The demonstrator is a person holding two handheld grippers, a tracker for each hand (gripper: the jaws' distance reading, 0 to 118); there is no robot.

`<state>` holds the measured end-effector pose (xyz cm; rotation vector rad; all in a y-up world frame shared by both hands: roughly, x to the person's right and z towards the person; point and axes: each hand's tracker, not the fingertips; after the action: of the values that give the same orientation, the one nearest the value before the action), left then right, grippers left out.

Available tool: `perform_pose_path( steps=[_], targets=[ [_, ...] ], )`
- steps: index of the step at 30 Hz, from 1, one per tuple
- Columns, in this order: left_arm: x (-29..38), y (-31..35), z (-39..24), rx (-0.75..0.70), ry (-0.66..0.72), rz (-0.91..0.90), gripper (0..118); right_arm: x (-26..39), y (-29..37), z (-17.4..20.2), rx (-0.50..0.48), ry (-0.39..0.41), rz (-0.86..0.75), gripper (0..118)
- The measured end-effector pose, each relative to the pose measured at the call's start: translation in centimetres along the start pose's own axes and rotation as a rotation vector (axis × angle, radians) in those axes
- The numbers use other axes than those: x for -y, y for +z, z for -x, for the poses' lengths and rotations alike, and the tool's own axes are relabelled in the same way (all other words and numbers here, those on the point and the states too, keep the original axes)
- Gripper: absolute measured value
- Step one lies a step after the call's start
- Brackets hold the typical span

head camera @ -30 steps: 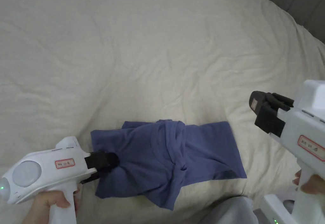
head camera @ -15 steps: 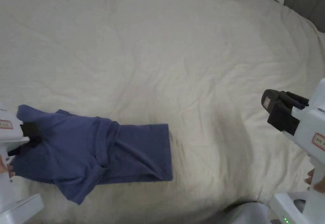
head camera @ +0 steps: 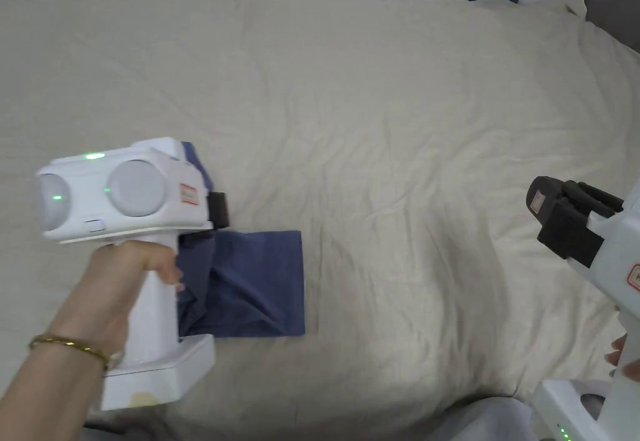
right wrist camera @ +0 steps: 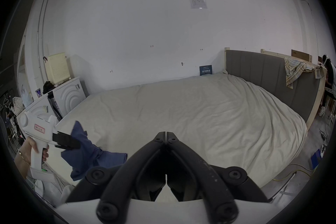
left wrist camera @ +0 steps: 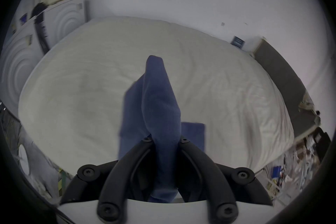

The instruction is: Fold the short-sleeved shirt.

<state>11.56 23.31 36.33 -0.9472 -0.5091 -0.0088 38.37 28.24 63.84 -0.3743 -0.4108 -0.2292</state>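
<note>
Head view, left to right: the left gripper (head camera: 219, 210), jaws clamped on a bunch of the blue shirt (head camera: 262, 286), lifts that end above the bed (head camera: 387, 117) while the other end lies flat on the cover near the left edge (the raised part hangs rumpled). Far right, the right gripper (head camera: 542, 202) hovers with jaws closed on nothing, well apart from the cloth. Judged from this, the folding is partly done; the lifted portion remains to be laid down and squared.
</note>
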Motion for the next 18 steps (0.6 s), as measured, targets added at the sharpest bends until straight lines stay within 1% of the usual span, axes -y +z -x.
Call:
perform_pose_path(
  steps=[2,4,6,8,10,12,14,15,16,18],
  targets=[
    [0.3,-1.8,-2.1,0.053,-0.027,0.041,18,0.2,0.3,-0.5,0.012,-0.011,0.001,2],
    [0.6,-4.0,-3.6,0.097,-0.017,0.093,18,0.4,0.7,-1.0,0.029,-0.016,0.004,2],
    [1.2,-6.3,-4.7,0.102,-0.017,0.141,22,0.6,1.0,-1.5,0.044,-0.023,0.008,2],
    [1.5,-8.3,-5.3,0.117,-0.015,0.174,42,0.8,1.2,-2.0,0.057,-0.029,0.013,2],
    [1.6,-9.0,-5.6,0.158,-0.014,0.195,66,0.8,1.3,-2.4,0.073,-0.030,0.020,2],
    [1.0,-8.5,-5.5,0.216,0.003,0.179,68,0.8,1.2,-2.7,0.079,-0.033,0.023,2],
    [0.3,-7.2,-5.1,0.273,0.003,0.104,68,0.8,1.0,-2.8,0.084,-0.033,0.025,2],
    [-0.1,-6.5,-4.8,0.270,-0.007,0.052,66,0.7,0.9,-2.8,0.084,-0.033,0.025,2],
    [-0.4,-5.4,-4.8,0.249,-0.029,0.002,51,0.7,0.8,-2.7,0.082,-0.035,0.026,2],
    [-0.3,-5.0,-4.8,0.163,-0.112,-0.073,10,0.5,0.5,-2.5,0.071,-0.036,0.028,2]
  ],
)
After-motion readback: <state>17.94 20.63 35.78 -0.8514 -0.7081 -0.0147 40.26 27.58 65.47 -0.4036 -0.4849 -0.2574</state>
